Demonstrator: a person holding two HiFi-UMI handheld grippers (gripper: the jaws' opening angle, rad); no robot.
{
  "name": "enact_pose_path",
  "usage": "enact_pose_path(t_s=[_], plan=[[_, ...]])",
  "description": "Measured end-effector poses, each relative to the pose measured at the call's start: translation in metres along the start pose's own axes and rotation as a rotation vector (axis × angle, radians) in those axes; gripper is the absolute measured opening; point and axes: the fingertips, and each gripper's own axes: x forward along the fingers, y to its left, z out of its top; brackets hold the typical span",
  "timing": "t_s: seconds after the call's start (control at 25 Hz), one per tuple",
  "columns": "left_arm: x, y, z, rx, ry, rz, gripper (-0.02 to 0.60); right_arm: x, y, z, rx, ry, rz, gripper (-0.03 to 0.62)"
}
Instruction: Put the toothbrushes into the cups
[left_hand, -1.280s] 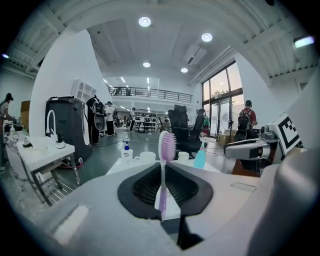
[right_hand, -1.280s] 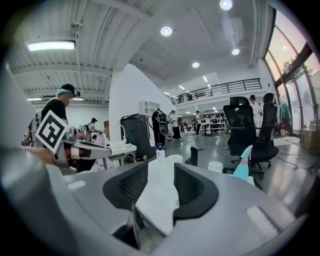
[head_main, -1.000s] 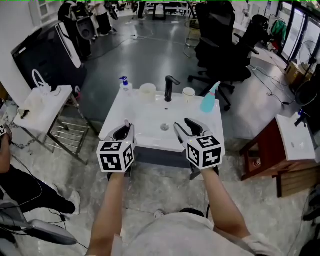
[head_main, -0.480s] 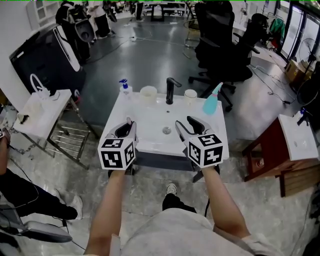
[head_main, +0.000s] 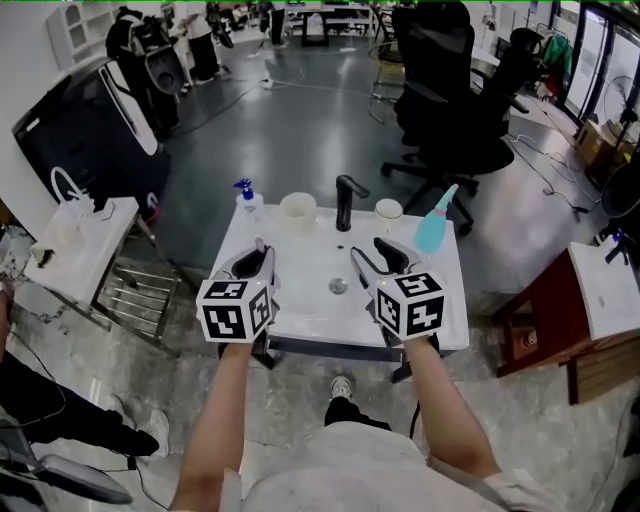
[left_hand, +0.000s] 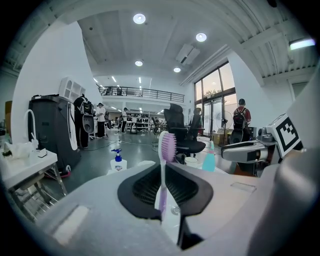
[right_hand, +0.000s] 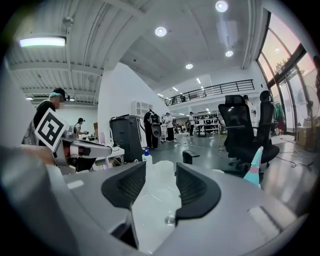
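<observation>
Over the near edge of the white washbasin (head_main: 290, 295), my left gripper (head_main: 258, 258) is clamped on a purple toothbrush (left_hand: 167, 146) — it stands upright between the jaws, bristle head on top. My right gripper (head_main: 370, 250) has just been opening its jaws; they stand apart, with only the basin showing between them. At the far rim stand 2 cups, the wider cup (head_main: 298, 212) and the smaller cup (head_main: 388, 209), with the black faucet (head_main: 345, 200) between them. A pump bottle (head_main: 247, 198) flanks the wider cup (blue top), a teal spray bottle (head_main: 433, 225) the smaller one — black office chairs (head_main: 450, 90) stand beyond.
</observation>
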Motion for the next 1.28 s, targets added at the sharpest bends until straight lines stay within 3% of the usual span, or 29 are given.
enact_pose_path(t_s=[0.6,1.28], plan=[[0.135,0.031,0.044,-0.005,0.009,-0.003,0.031,0.111,-0.094,0.027,0.021,0.013,-0.001,0.192],[0.200,0.040,0.070,0.002,0.013,-0.020,0.031,0.157,-0.127,0.029,0.046,0.027,0.004,0.192]])
